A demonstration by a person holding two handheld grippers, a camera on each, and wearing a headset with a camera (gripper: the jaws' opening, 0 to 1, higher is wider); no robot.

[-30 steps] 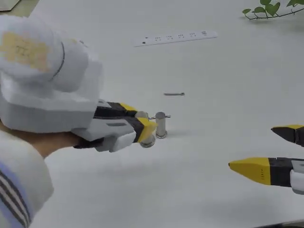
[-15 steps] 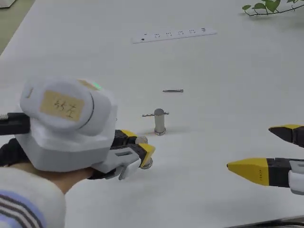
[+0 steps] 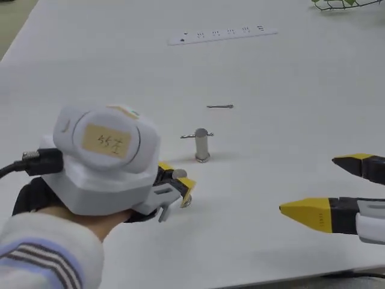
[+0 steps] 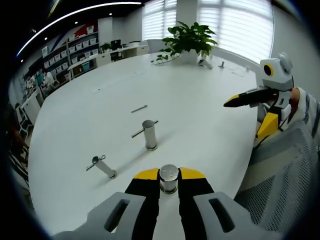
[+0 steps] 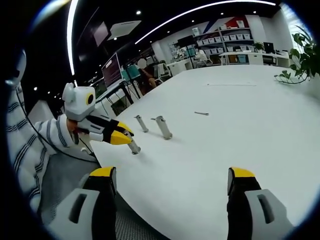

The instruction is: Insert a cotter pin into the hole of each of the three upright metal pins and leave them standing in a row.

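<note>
My left gripper [image 3: 183, 189] [image 4: 169, 176] [image 5: 121, 136] is shut on a plain upright metal pin [image 4: 169, 179] [image 3: 185, 201] [image 5: 133, 146], whose base is at or just above the white tabletop. Beyond it stands a second pin [image 3: 202, 144] [image 4: 149, 134] [image 5: 163, 127] with a cotter pin through its head. A third pin [image 4: 104, 167] [image 5: 141, 123], also with a cotter pin through it, stands further left. One loose cotter pin [image 3: 219, 106] [image 4: 139, 108] [image 5: 202, 113] lies flat behind them. My right gripper [image 3: 307, 184] [image 5: 172, 175] [image 4: 242, 120] is open and holds nothing, well to the right.
A white power strip [image 3: 222, 35] lies at the far side of the table [image 3: 289, 90]. A potted plant [image 4: 187, 40] [image 3: 346, 3] stands at the far right. The table's near edge runs just below both grippers.
My left gripper has carried its pin away from the standing pin with the cotter pin, toward me. The right gripper has stayed open in about the same place.
</note>
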